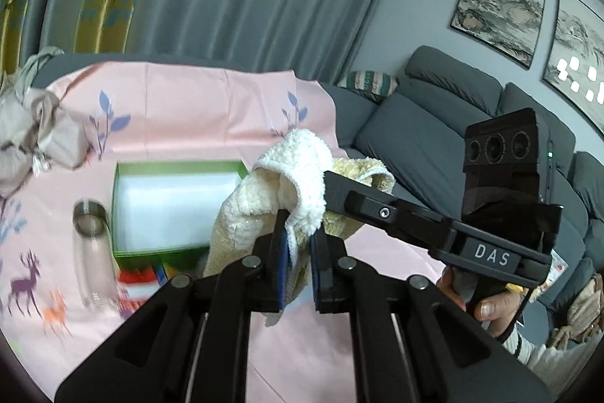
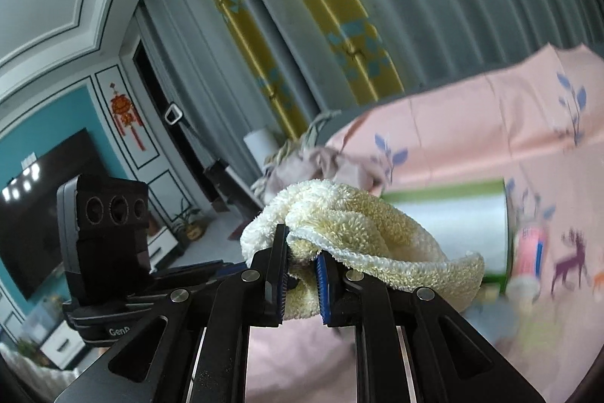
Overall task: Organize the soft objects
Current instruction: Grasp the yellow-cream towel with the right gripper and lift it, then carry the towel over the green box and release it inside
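Fingers of the left gripper and right gripper are both pinching the towel, holding it bunched above the pink cloth. The green box is lying just beyond and left of it, nearer the left gripper.

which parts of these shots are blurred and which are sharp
Left wrist view: towel and left gripper sharp; clear bottle and green box smeared. Right wrist view: right gripper crisp, tablecloth prints blurred; both bowed by fisheye.
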Demonstrator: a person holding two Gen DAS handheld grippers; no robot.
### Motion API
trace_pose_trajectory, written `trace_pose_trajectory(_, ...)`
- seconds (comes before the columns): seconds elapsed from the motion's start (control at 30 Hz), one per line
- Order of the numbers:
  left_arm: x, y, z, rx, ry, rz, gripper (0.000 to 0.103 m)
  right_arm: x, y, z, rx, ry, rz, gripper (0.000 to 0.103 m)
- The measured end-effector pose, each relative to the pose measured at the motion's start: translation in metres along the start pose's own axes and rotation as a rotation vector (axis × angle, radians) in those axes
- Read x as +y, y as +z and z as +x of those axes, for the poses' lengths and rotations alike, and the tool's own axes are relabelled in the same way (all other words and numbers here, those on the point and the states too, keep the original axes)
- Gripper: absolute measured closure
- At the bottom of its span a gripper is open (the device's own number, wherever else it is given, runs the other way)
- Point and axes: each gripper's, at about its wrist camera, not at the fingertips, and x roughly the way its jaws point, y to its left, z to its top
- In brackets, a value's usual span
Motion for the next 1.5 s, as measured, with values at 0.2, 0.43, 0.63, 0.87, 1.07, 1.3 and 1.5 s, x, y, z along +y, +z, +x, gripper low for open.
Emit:
trace_pose_trajectory(0.2, 0.025, 0.04, 0.021, -0.031, 0.03, -0.01, 0.096, -0.007, 0.039, 0.026, -0.047, -0.016, -0.056, 0.088)
trace_pose_trajectory(0.43, 0.07, 0.056, 0.07, 0.021, 0.112, -0.047, 0.096, -0.045, 0.062, 0.084, -0.017, -0.055, -0.038, 0.088)
trace_pose_trajectory(0.63, 0.118, 0.034, 0.131, 0.165, 0.202, -0.123, 0.092, -0.105, 0.035, 0.147, 0.148, -0.171, 0.047, 0.088)
trace_pose_trajectory(0.87, 0.156, 0.009, 0.162, 0.302, 0.315, -0.193, 0.021, -0.162, 0.007, 0.177, 0.359, -0.387, 0.126, 0.046)
trace_pose_trajectory(1.07, 0.16, 0.008, 0.138, 0.285, 0.334, -0.215, 0.005, -0.168, 0.02, 0.129, 0.272, -0.402, 0.166, 0.028)
trace_pose_trajectory(1.3, 0.138, 0.007, 0.105, 0.252, 0.349, -0.201, 0.001, -0.13, 0.027, 0.079, 0.198, -0.417, 0.041, 0.028)
trace_pose_trajectory(1.5, 0.118, -0.014, 0.074, 0.244, 0.352, -0.201, 0.001, -0.091, -0.003, 0.044, 0.198, -0.403, -0.057, 0.028)
